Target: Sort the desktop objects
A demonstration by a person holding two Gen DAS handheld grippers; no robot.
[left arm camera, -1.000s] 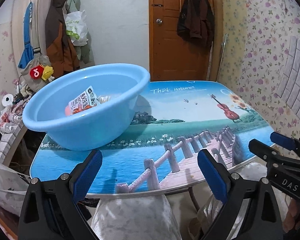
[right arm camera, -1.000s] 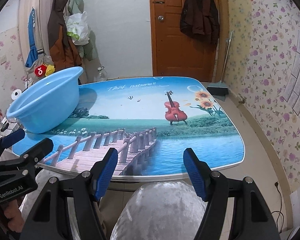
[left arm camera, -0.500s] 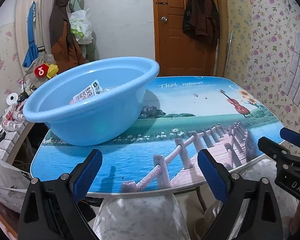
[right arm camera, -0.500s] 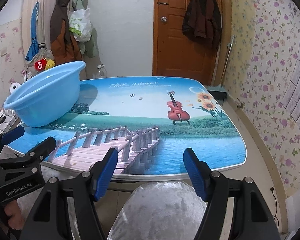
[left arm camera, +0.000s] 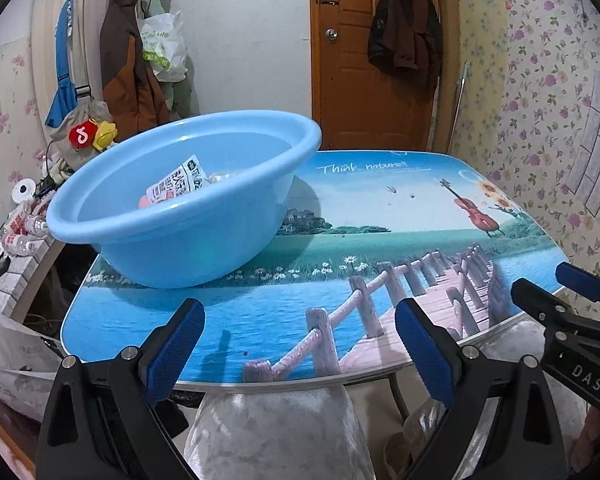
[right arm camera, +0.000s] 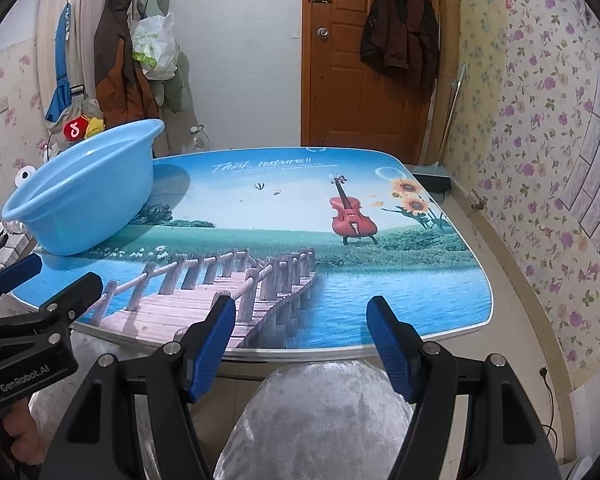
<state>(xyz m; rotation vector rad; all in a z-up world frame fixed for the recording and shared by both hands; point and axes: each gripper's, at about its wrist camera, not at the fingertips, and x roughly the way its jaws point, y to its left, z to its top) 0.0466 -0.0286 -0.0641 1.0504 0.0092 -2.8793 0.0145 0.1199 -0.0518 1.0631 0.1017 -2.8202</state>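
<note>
A light blue plastic basin [left arm camera: 188, 208] stands on the left part of the picture-printed table [left arm camera: 380, 264]; it also shows in the right wrist view [right arm camera: 84, 196]. Inside it lie a white and orange snack packet [left arm camera: 176, 186] and other small items, partly hidden by the rim. My left gripper [left arm camera: 300, 328] is open and empty above the table's front edge, in front of the basin. My right gripper [right arm camera: 302, 328] is open and empty above the front edge, right of the left one [right arm camera: 32, 292].
The table [right arm camera: 380, 272] shows only its landscape print with a bridge and violin. Coats and bags [left arm camera: 128, 60] hang on the wall behind the basin. A wooden door [right arm camera: 360, 80] is at the back. A silvery cushion [right arm camera: 320, 412] sits below the front edge.
Both grippers have drifted slightly back and left; the basin sits further right and lower in the left view. Jaws stay open and empty.
</note>
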